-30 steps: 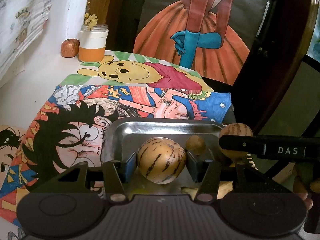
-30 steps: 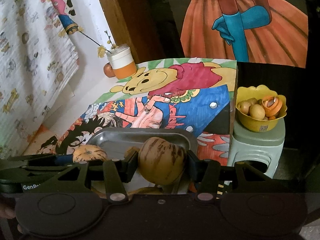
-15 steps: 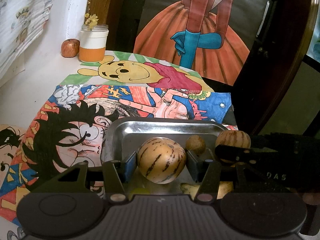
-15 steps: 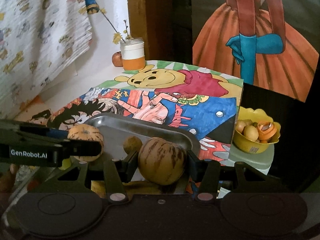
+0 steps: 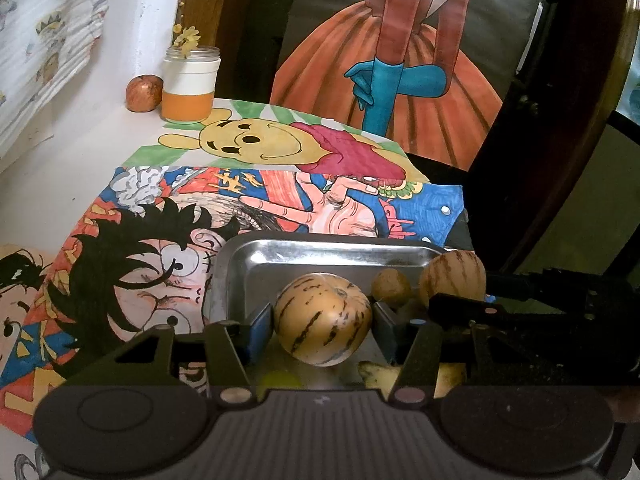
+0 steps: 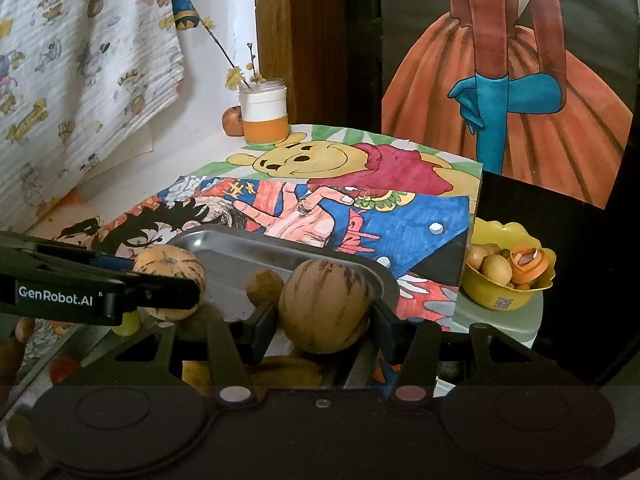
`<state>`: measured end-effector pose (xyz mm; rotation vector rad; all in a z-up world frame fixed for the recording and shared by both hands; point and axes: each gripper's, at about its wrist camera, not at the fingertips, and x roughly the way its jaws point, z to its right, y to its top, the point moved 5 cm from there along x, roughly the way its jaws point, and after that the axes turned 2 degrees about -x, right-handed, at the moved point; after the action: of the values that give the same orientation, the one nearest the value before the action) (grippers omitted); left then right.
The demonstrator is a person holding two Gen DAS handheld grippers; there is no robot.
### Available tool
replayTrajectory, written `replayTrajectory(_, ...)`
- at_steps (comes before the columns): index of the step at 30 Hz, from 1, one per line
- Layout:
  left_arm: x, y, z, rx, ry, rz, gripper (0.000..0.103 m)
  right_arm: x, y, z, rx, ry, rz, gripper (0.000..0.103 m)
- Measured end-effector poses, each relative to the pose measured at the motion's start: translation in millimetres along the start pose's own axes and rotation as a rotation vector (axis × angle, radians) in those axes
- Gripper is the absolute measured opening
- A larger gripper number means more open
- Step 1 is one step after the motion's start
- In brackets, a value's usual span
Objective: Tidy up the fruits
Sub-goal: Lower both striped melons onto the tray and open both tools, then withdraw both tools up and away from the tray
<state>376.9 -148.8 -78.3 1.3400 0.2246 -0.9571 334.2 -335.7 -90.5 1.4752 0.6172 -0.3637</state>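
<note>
At the far left, a small reddish apple (image 5: 144, 93) sits touching a glass jar with white and orange bands (image 5: 191, 85). Nearer, the left gripper (image 5: 323, 320) has its pads pressed on a round tan fruit with dark stripes (image 5: 322, 319), held above the shiny steel tray (image 5: 248, 264). A small brown fruit (image 5: 391, 288) lies in the tray. The right gripper (image 6: 325, 312) clamps a duller striped round fruit (image 6: 325, 306) over the tray's right end. Farthest right, a yellow scalloped bowl (image 6: 496, 300) holds small fruits on a pale green stool (image 6: 500, 320).
</note>
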Motion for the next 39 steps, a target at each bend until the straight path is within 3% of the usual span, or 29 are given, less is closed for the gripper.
replayTrajectory(16, -20.3, 5.5, 0.8, -0.012, 0.028, 0.044, 0.071, -15.2, -2.0, -0.2, 0.059, 0.001, 0.038, 0.072)
replayTrajectory(24, -35.5, 7.9, 0.8, -0.026, 0.067, 0.080, 0.086, -29.8, -0.3, -0.7, 0.081, -0.005, 0.072, 0.087)
replayTrajectory(29, -45.4, 7.1, -1.5, -0.047, 0.089, 0.110, 0.103, -40.0, 0.1, 1.3, 0.123, 0.000, 0.095, 0.100)
replayTrajectory(39, -64.2, 5.3, 0.3, -0.064, 0.099, 0.145, 0.103, -58.8, -3.4, 3.3, 0.158, -0.010, 0.115, 0.102)
